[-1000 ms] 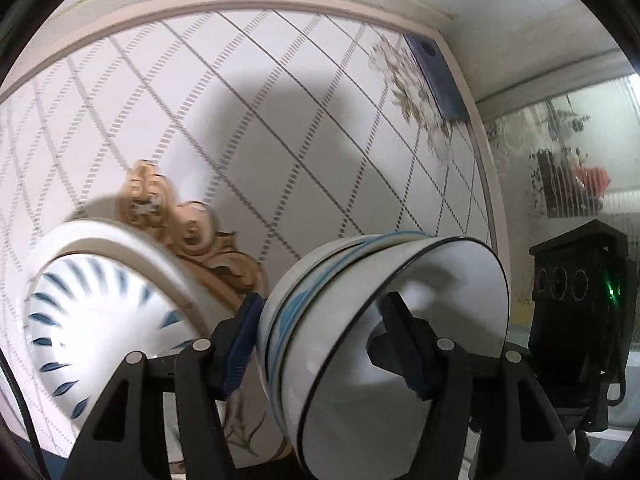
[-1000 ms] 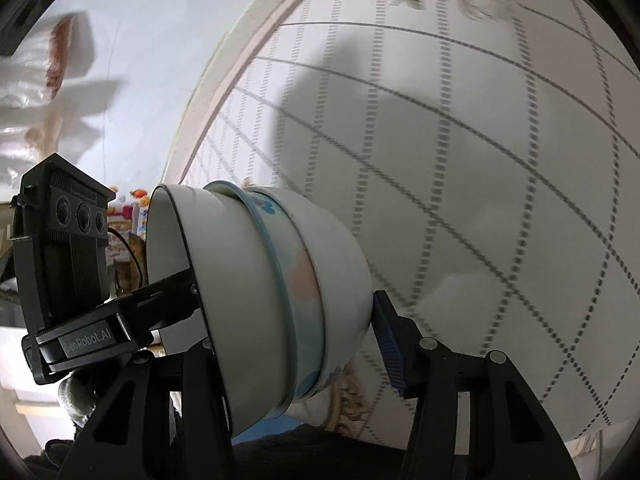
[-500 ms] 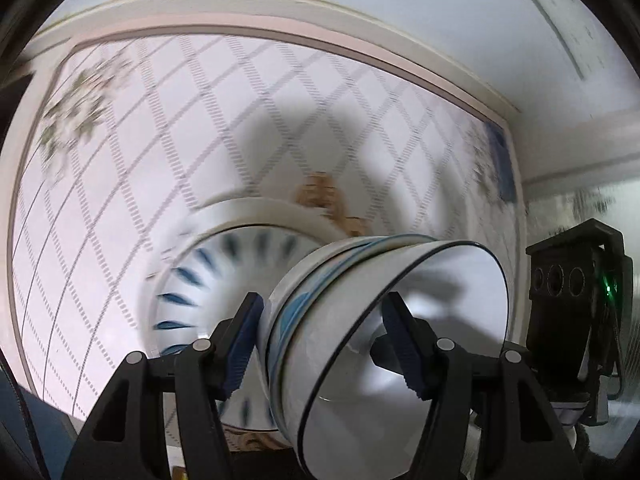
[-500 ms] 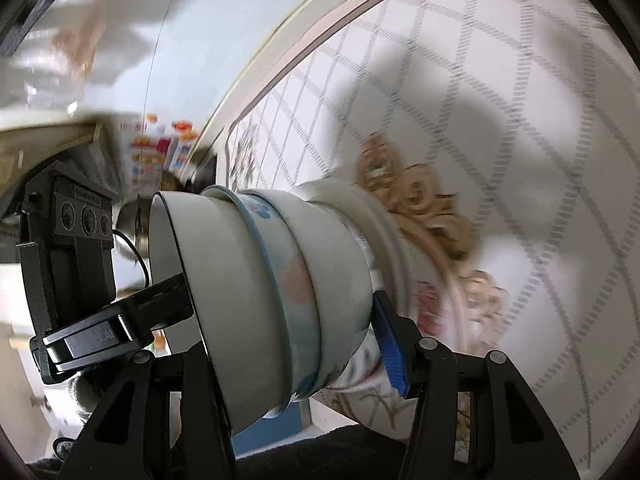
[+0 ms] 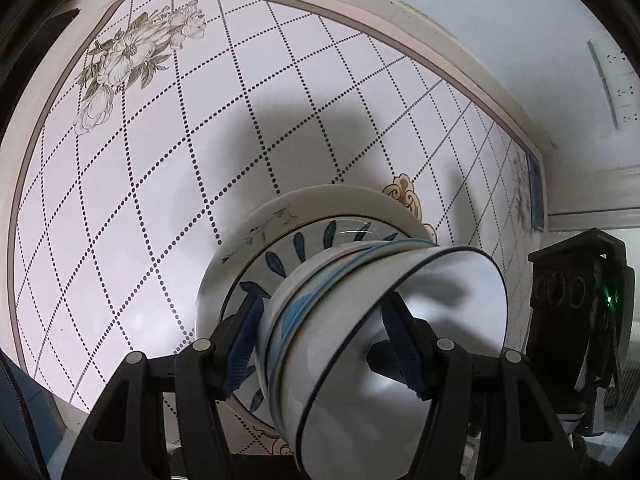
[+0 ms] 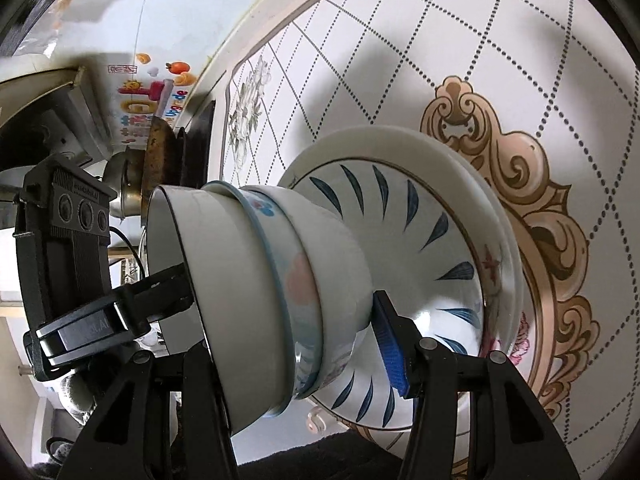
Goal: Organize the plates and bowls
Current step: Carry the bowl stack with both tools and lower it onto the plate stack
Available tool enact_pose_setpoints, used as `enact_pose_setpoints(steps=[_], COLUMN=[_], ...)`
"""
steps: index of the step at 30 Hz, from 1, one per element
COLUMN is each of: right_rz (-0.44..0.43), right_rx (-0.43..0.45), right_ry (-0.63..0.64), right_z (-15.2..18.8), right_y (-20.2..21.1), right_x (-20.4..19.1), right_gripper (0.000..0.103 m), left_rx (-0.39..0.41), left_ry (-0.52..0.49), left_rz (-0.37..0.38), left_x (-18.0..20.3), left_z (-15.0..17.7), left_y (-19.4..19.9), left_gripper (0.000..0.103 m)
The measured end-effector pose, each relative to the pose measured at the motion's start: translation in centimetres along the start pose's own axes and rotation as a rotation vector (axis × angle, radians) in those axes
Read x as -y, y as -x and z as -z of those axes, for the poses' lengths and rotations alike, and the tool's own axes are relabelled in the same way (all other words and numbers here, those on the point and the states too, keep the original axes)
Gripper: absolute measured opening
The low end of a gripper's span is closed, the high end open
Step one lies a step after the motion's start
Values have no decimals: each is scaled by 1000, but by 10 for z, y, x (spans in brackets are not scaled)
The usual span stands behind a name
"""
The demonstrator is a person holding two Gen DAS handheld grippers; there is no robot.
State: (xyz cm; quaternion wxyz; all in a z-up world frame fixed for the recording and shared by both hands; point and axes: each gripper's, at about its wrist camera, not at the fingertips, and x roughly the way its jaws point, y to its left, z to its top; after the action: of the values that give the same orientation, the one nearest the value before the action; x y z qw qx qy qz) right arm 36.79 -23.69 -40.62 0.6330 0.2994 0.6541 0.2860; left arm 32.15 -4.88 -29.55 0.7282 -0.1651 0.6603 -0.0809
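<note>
Right in the middle of it all is the nested stack of white ceramic bowls (image 5: 384,320), the innermost with a thin black rim, a blue-banded one outside it and a pink-and-blue flowered one beyond, carried tipped on its side between both tools. The left gripper (image 5: 324,344) clamps the stack with one blue pad inside the inner bowl and one on the outer wall; the right gripper (image 6: 288,320) does the same from the opposite side, one jaw hidden inside, the blue pad pressing the outer base. So both grippers are half-closed and holding the bowls! Just behind the stack sits the blue-petal patterned plate (image 6: 420,240), resting on a larger white plate with a red flower motif (image 6: 400,140), both on the white tabletop with dotted diamond lines (image 5: 160,200) and its gold scroll emblem (image 6: 520,168). The base of the stack looks very near the petal plate; whether it touches, I cannot tell. My read: the bowls are going onto those plates, so level the stack first, bring the base down over the plate's centre, keep both hands moving together, and release only once it sits flat. Compared with a second ago, the plates have swung from off to the side to right behind the bowls, while the grip looks unchanged.
</note>
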Motion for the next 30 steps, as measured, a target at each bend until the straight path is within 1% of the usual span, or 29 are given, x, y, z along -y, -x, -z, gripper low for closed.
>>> enact_pose_setpoints(steps=[6, 11, 19, 25, 27, 30], right_rz=[19, 36, 49, 82, 100, 152], right_rx=[-4, 0, 13, 29, 33, 62], right_ry=[-17, -32, -52, -54, -65, -39], right_z=[-1, 1, 2, 8, 11, 20], right_y=[-11, -8, -4, -2, -1, 8], right_x=[2, 5, 8, 4, 2, -8], right_gripper=[55, 55, 55, 55, 56, 56], left_rx=[-13, -30, -33, -4, 16, 54], left_ry=[-9, -9, -36, -99, -110, -129], left_rz=[8, 16, 13, -85, -100, -126], left_x=[-2, -2, 0, 6, 5, 2], left_z=[1, 1, 1, 3, 6, 12], left_y=[-9, -15, -14, -1, 8, 24], left_gripper=[59, 59, 59, 59, 59, 59])
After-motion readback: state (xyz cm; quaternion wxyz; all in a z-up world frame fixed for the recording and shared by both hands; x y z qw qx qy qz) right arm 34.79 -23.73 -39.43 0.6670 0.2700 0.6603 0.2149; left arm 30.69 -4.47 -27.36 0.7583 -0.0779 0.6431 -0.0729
